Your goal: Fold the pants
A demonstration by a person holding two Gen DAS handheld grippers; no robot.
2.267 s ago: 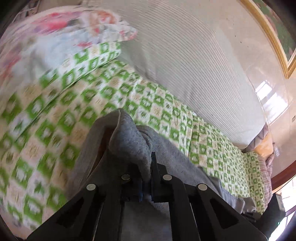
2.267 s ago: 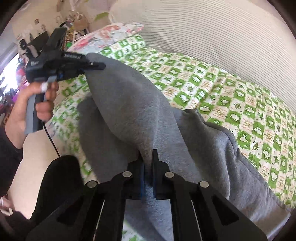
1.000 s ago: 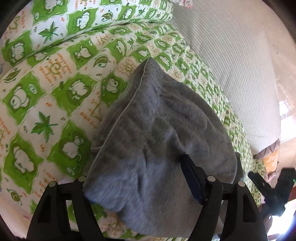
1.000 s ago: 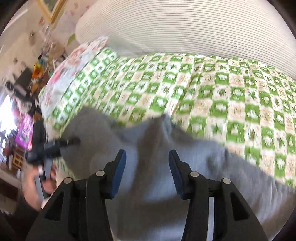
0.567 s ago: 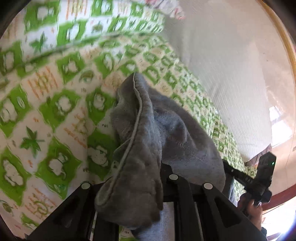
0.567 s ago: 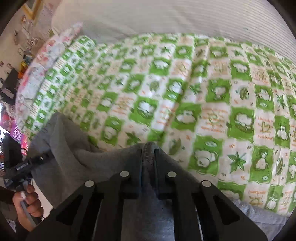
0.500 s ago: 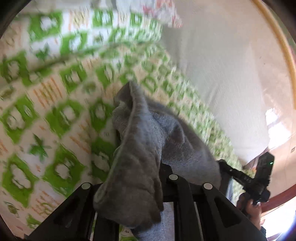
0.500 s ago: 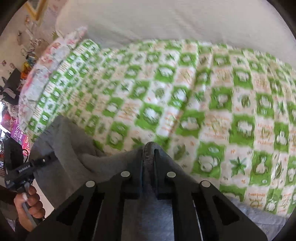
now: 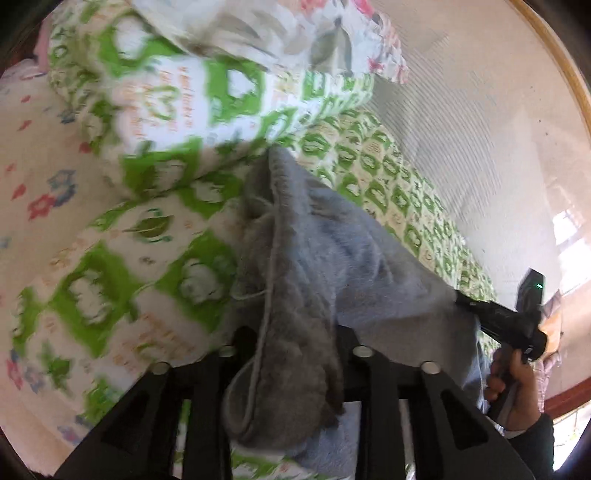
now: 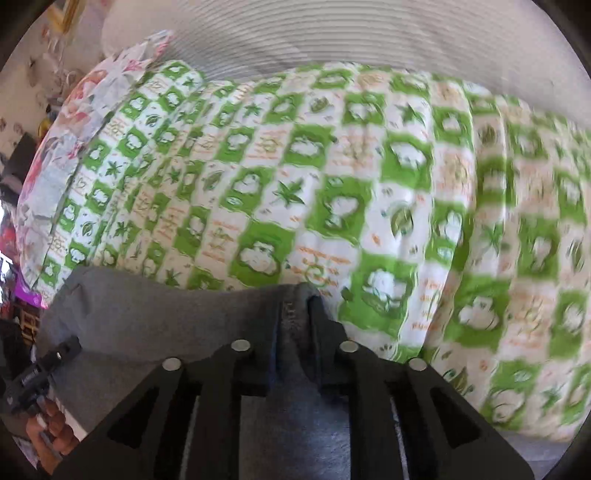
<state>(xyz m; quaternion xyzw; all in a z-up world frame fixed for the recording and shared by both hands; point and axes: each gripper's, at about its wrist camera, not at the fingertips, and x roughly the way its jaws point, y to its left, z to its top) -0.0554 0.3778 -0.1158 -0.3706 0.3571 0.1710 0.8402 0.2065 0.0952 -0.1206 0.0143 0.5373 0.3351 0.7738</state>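
The grey fleece pants [image 9: 332, 258] lie bunched on a green-and-white checked bedsheet [image 9: 110, 295]. My left gripper [image 9: 295, 339] is shut on a thick fold of the pants, which drapes over its fingers. In the right wrist view my right gripper [image 10: 293, 317] is shut on another edge of the pants [image 10: 147, 310], held just above the sheet [image 10: 369, 184]. Each gripper shows in the other's view: the right one [image 9: 502, 317] at the far right, the left one [image 10: 40, 369] at the lower left, both hand-held.
A checked pillow [image 9: 207, 96] with a floral pillow [image 9: 295, 33] on top lies close ahead of the left gripper. A white ribbed headboard [image 10: 332, 33] runs behind the bed. Cluttered shelves [image 10: 14, 184] stand past the bed's left end.
Both grippers opened about a second ago and then shut again on new folds of the pants. Since then they have carried the cloth forward, the left one toward the pillows.
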